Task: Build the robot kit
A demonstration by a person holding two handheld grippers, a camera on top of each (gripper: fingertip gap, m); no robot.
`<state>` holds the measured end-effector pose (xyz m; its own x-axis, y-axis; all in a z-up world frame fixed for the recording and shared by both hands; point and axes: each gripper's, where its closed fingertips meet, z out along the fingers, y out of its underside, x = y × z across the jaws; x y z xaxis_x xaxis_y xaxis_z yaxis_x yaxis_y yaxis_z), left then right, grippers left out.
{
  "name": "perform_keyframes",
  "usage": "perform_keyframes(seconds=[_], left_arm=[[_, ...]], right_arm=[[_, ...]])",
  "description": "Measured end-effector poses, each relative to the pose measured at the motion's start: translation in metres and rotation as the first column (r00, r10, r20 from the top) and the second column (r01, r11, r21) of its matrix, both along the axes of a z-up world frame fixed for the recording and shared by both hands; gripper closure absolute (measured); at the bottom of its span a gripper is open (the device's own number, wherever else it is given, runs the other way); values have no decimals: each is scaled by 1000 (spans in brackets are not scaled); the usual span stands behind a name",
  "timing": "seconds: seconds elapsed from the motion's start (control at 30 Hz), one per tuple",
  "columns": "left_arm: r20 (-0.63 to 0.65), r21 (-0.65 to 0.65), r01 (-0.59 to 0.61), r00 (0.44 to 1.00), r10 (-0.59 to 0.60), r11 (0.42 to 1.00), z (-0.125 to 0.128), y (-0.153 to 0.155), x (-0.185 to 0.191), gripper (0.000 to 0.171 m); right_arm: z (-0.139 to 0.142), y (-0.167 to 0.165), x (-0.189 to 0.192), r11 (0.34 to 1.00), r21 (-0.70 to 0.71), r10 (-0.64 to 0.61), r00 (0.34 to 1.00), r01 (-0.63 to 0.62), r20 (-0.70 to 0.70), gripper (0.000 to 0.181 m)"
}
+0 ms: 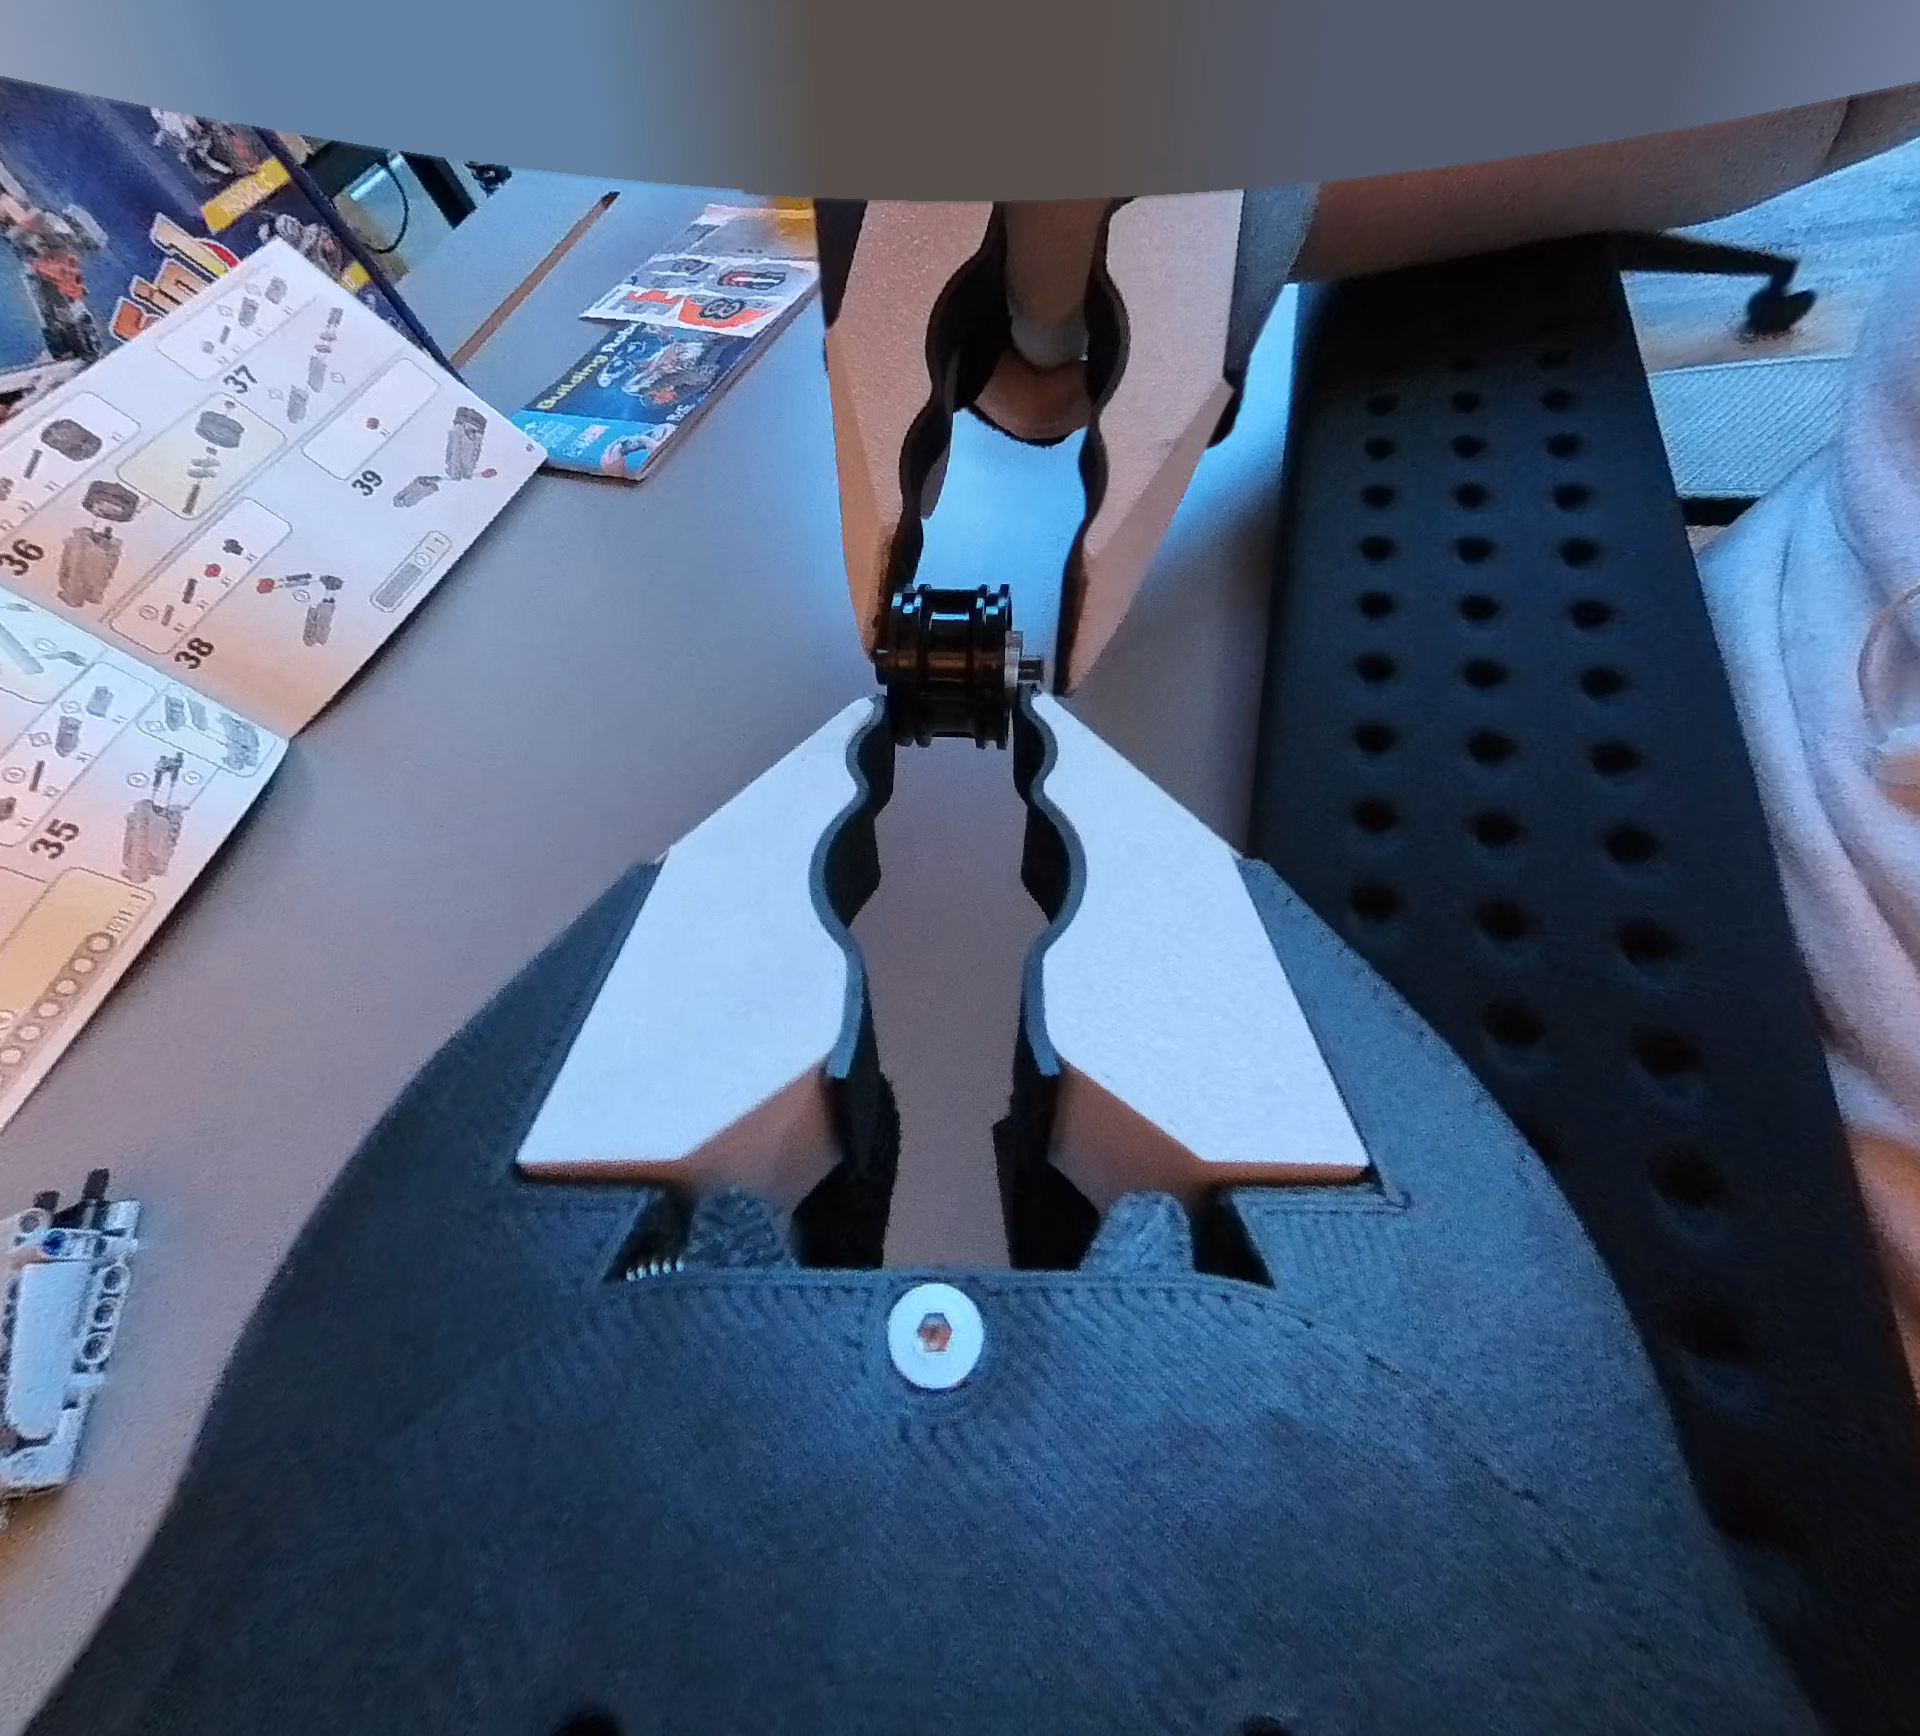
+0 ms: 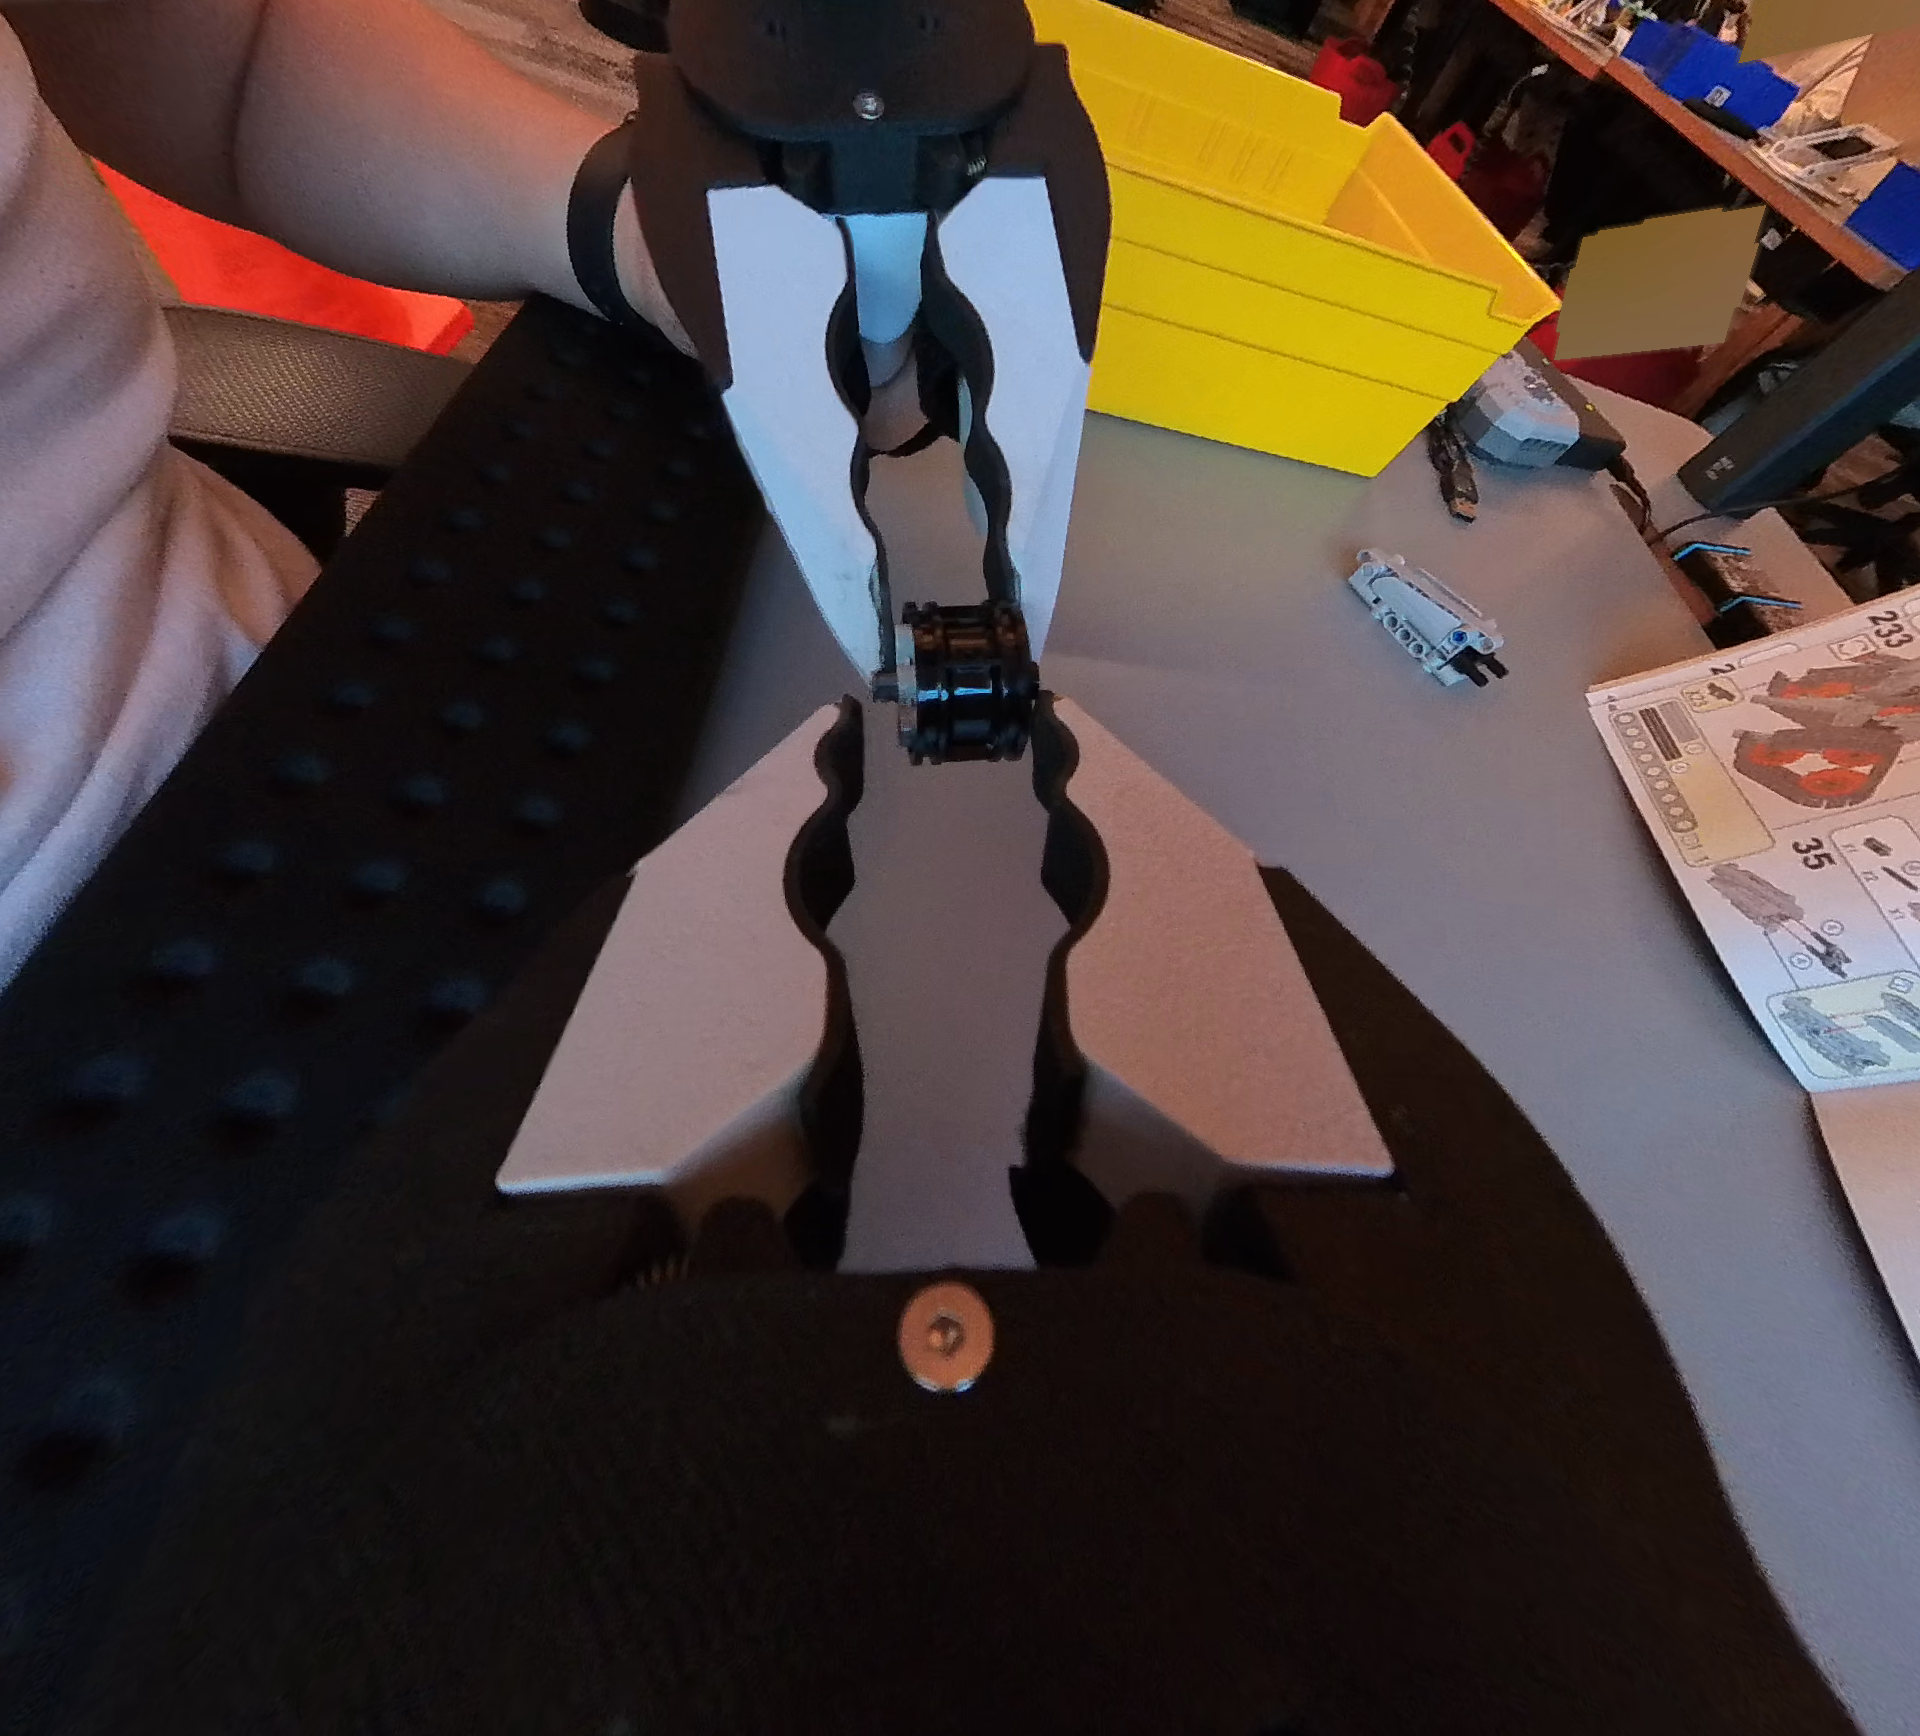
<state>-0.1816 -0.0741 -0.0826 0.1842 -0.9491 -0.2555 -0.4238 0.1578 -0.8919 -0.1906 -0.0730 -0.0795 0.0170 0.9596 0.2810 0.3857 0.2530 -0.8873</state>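
Both tongs meet tip to tip mid-frame over the grey table (image 2: 1299,751). The left gripper (image 1: 951,720) and right gripper (image 2: 951,720) are each partly closed, pinching the same small black wheel (image 1: 943,668).

Grey table (image 2: 1299,751) is carrying everything. Open instruction booklet (image 1: 208,543) is lying flat on it, a second closed booklet (image 1: 665,356) with a sticker sheet (image 1: 707,284) on top sitting farther along. Small grey brick assembly (image 2: 1429,616) is resting on bare tabletop, well apart from the pages. Yellow bin (image 2: 1299,232) is sitting at the far edge, a grey brick-shaped unit (image 2: 1527,419) with a cable just beside it. Black perforated board (image 1: 1507,699) is lying along one side.
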Motion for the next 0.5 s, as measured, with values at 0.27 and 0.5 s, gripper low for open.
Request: perform_keyframes(seconds=[0.27,0.5], left_arm=[[4,-24,-16,1000,16,1000,-1,4,-2,150],[-5,5,-34,999,34,999,-2,6,-2,150]], right_arm=[[0,5,-2,997,-62,-40,999,39,-10,152],[-2,7,-3,995,-70,-64,998,65,11,152]])
